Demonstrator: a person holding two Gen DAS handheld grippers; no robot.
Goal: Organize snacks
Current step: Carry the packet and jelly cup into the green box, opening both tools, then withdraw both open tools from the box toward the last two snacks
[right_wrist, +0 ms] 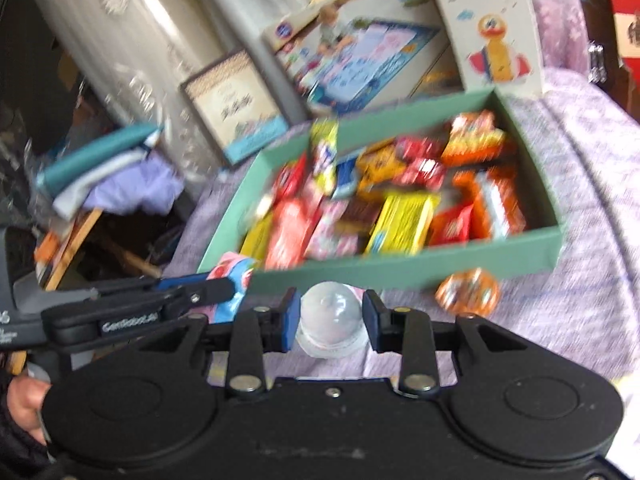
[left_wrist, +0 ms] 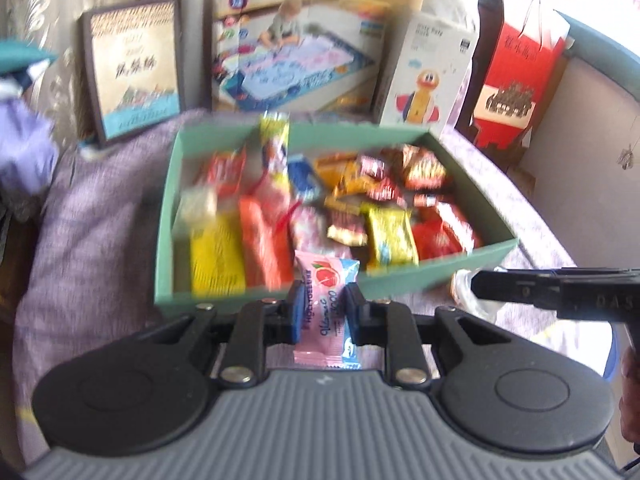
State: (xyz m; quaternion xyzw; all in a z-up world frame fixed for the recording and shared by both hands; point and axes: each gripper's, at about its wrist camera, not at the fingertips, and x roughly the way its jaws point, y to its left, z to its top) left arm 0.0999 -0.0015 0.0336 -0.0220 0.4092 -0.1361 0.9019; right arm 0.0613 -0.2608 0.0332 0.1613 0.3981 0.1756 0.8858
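Left tongs (left_wrist: 321,312) are clenched on a pink packet (left_wrist: 326,308), pinched across its middle and held just short of the near wall of the green box (left_wrist: 432,276). Right tongs (right_wrist: 331,316) straddle a clear jelly cup (right_wrist: 331,320); the pads (right_wrist: 291,320) sit close on both sides, but motion blur hides whether they press it, so I cannot tell if it is gripped or only bracketed. That cup lies on the lilac cloth (right_wrist: 580,280) just outside the box's near wall, and an orange jelly cup (right_wrist: 468,292) rests further along the same wall, also outside.

Inside the box the wrapped snacks (left_wrist: 320,204) are already heaped, nearly filling the floor, with a tall yellow packet (left_wrist: 274,140) leaning against the far wall.

Risks from here, as I judge them: the pink packet is slick film held by a narrow pinch, so a quick swing over the wall could let it slide out and drop short onto the cloth. The clear cup is rounded and smooth, so an off-centre squeeze may squirt it away from the box. Both tongs work close together at the near wall, so crossing paths could knock them together. A drop onto the heap might also roll out over the low wall.
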